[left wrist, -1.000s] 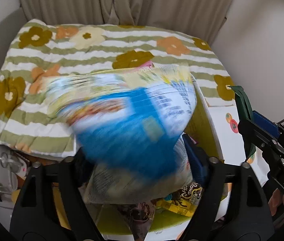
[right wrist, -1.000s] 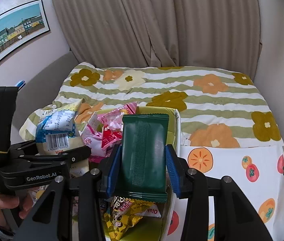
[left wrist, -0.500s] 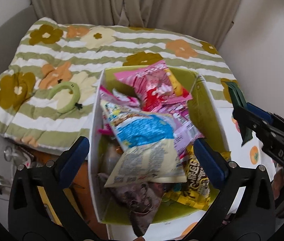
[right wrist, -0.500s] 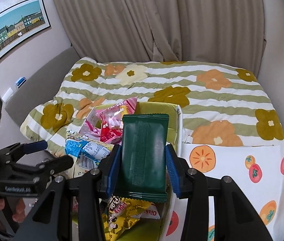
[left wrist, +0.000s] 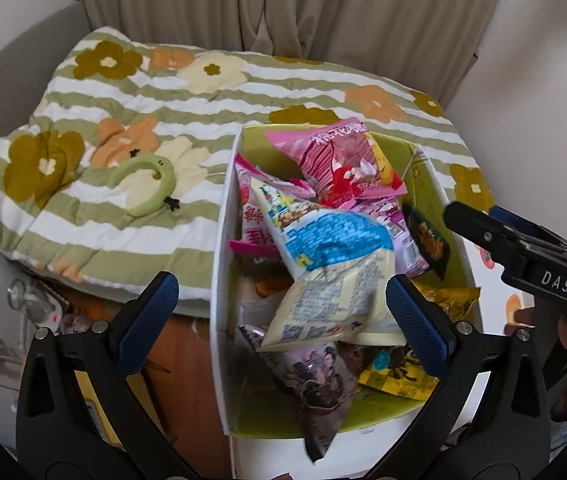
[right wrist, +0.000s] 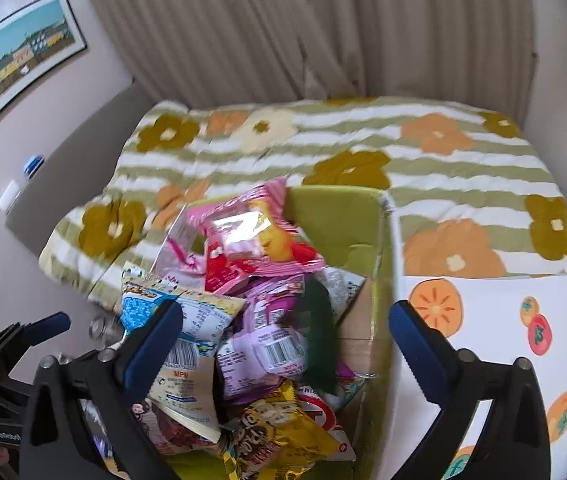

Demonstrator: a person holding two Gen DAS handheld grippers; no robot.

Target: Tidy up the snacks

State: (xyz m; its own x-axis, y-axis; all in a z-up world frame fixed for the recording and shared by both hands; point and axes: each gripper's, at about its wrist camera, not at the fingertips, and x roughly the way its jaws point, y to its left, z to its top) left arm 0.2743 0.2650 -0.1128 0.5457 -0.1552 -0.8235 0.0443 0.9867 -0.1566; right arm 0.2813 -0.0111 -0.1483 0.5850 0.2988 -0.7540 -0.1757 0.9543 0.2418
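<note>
Both the left gripper and right gripper are spread wide and empty, the right's jaws just opened, a dark green packet dropped among snacks heaped in the green box, so another loose snack must be sought.

Snack-crammed box; bare quilt beside

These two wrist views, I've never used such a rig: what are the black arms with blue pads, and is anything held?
They are hand-held grippers, each carrying a camera that looks along its fingers. The left gripper and right gripper both stand open over the white box with a lime-green lining; the right's jaws have just been opening, and the dark green packet lies loose on the pile. Nothing is held. The box sits beside a flowered, striped quilt.
</note>
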